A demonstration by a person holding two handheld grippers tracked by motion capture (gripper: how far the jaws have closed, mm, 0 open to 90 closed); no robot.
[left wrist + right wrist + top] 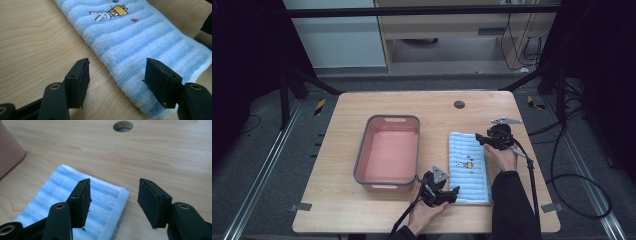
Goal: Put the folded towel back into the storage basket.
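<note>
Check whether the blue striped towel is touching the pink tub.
Apart. The high view shows a strip of bare table between the towel and the tub.

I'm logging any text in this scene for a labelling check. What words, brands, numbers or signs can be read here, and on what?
No readable text anywhere.
Blue striped towel: a printed picture, a white rabbit with a yellow shape, no letters.
Pink basin: no label to be seen.
Wooden table: bare wood with a round hole, no markings.
Yellow-and-black striped floor tape: stripes, no words.
</note>
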